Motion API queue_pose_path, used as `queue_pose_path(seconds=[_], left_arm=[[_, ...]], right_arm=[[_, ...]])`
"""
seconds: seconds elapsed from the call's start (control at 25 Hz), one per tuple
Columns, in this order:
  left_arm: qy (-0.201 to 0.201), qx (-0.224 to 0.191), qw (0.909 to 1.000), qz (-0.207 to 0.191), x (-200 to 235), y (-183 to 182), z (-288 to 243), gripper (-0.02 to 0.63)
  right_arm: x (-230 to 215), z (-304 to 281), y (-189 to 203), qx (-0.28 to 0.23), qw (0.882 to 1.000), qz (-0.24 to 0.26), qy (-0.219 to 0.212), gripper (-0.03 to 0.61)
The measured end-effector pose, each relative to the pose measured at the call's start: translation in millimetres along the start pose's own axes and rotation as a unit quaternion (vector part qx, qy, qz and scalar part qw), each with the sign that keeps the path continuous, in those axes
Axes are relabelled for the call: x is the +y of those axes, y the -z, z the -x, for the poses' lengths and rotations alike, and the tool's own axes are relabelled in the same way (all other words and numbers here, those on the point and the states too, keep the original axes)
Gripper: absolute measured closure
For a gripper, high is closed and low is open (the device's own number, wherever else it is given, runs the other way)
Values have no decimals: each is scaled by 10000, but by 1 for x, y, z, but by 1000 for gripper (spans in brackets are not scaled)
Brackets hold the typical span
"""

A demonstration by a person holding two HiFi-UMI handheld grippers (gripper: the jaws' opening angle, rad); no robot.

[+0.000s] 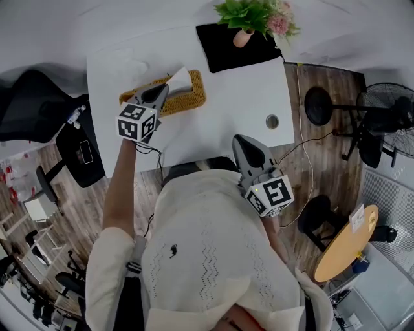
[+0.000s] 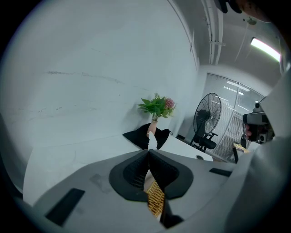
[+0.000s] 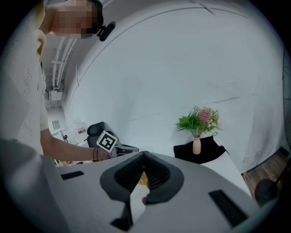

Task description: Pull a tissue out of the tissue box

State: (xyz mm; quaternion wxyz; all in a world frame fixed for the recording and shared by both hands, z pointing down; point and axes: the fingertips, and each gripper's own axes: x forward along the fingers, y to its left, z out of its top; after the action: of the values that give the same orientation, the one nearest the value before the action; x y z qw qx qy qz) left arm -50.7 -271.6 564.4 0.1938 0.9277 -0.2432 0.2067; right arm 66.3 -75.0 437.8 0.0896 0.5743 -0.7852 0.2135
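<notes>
A woven tissue box (image 1: 187, 100) lies at the far left of the white table (image 1: 239, 97). A white tissue (image 1: 182, 78) stands up out of its top. My left gripper (image 1: 166, 88) is over the box, shut on the tissue. In the left gripper view the jaws (image 2: 148, 152) meet, a white tissue tip (image 2: 152, 140) pokes out above them, and the woven box (image 2: 156, 199) shows below. My right gripper (image 1: 240, 139) hovers over the table's near edge, shut and holding nothing. In the right gripper view its jaws (image 3: 144, 154) touch at the tips.
A black cloth (image 1: 226, 52) with a potted plant (image 1: 255, 16) lies at the table's far side. A round cable hole (image 1: 272, 121) sits near the right edge. An office chair (image 1: 32, 103) stands left; a fan (image 1: 388, 116) and a round wooden table (image 1: 346, 245) stand right.
</notes>
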Motion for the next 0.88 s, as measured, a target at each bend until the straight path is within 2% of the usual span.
queue_pose_path(seconds=[0.88], left_arm=[[-92,-86,9999,-96,-10,-6,12,601]], right_arm=[[0,8,0,-121,9998,-94,-94,577]])
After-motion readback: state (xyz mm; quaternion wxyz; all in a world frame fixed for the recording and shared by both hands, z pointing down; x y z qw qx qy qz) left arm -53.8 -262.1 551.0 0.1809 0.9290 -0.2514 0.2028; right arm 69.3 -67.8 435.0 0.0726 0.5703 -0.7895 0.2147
